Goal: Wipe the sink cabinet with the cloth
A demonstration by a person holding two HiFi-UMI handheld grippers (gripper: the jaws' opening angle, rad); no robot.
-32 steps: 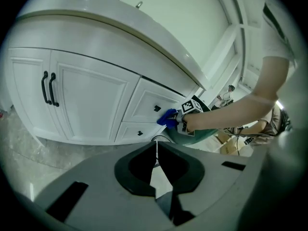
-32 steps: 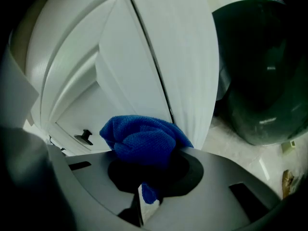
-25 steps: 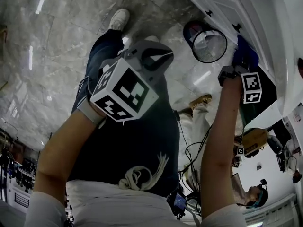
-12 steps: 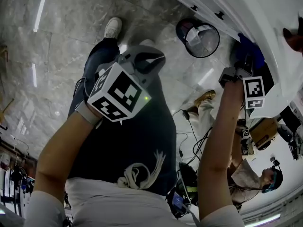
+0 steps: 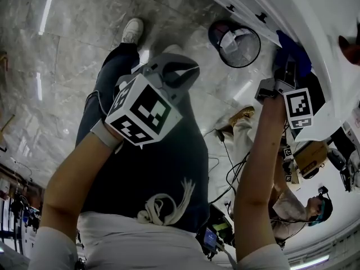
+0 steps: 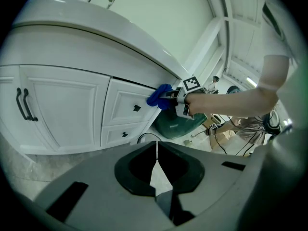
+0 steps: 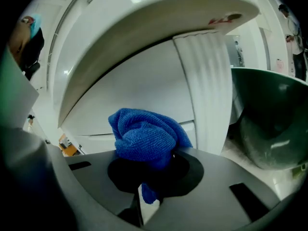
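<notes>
Grey marble floor, white sink cabinet. Right gripper is clamped on the blue cloth, held at the cabinet's upper front under the counter lip. Over the last second it has crept only slightly along that edge, so wiping looks under way. Left gripper has its jaws together, empty, well back from the cabinet. Green basin just beside the cabinet's end may block the stroke. Wire bin stands near the cabinet.

Bathroom-style room, white sink cabinet, grey marbled floor tiles — waste bin, loose cable
</notes>
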